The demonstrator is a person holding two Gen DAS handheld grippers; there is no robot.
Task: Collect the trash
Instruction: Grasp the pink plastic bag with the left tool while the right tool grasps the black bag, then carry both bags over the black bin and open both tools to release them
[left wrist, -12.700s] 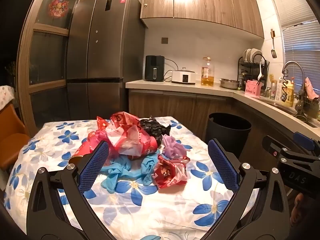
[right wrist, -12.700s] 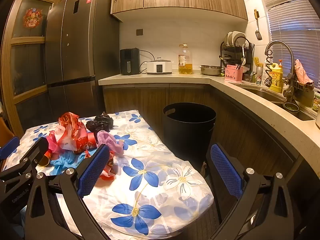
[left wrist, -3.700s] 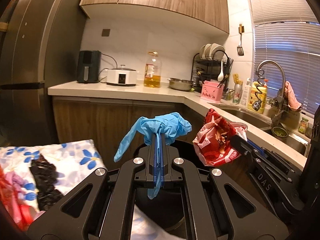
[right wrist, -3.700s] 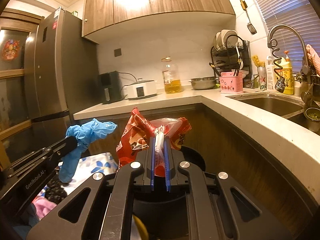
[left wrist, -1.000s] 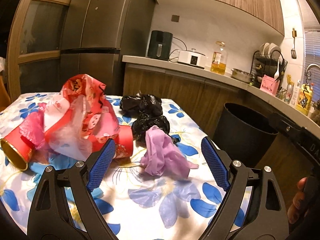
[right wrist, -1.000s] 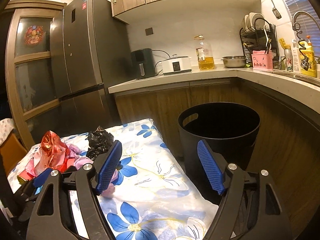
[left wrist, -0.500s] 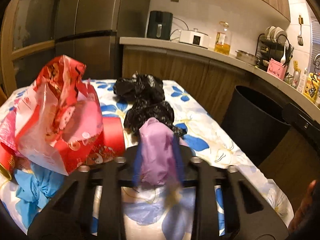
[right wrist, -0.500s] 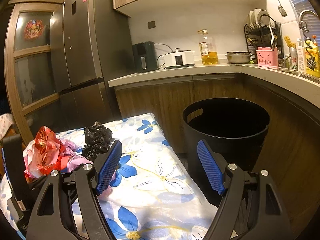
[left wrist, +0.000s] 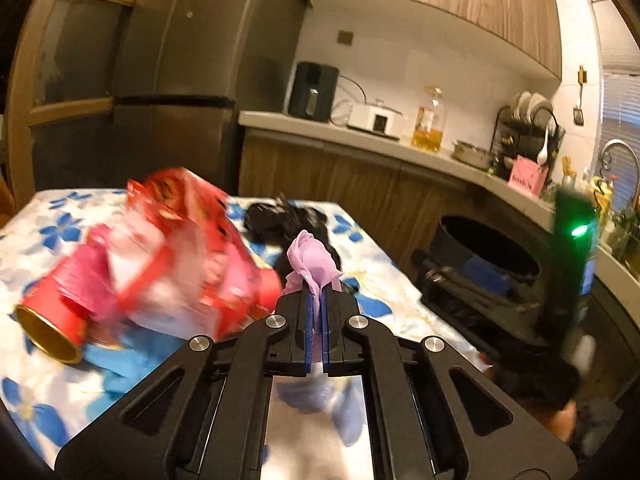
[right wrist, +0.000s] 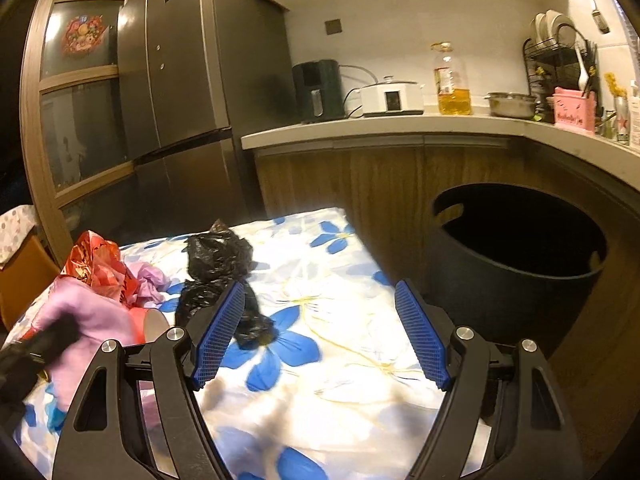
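Note:
My left gripper (left wrist: 316, 300) is shut on a purple glove (left wrist: 311, 262) and holds it above the flowered tablecloth (left wrist: 384, 264); the glove also shows at the left of the right wrist view (right wrist: 92, 316). Red wrappers and a red cup (left wrist: 160, 248) lie to its left, a blue glove (left wrist: 120, 360) under them, black bags (left wrist: 288, 216) behind. My right gripper (right wrist: 320, 332) is open and empty above the table, just right of a black bag (right wrist: 216, 264). The black trash bin (right wrist: 516, 248) stands off the table's right edge.
A fridge (right wrist: 180, 92) stands behind the table. A counter (right wrist: 400, 124) with appliances, an oil bottle and a dish rack runs along the wall to the sink. An orange chair (right wrist: 20, 276) is at the far left.
My left gripper has closed on the purple glove and lifted it off the table. My right gripper has moved a little closer to the black bag, still open.

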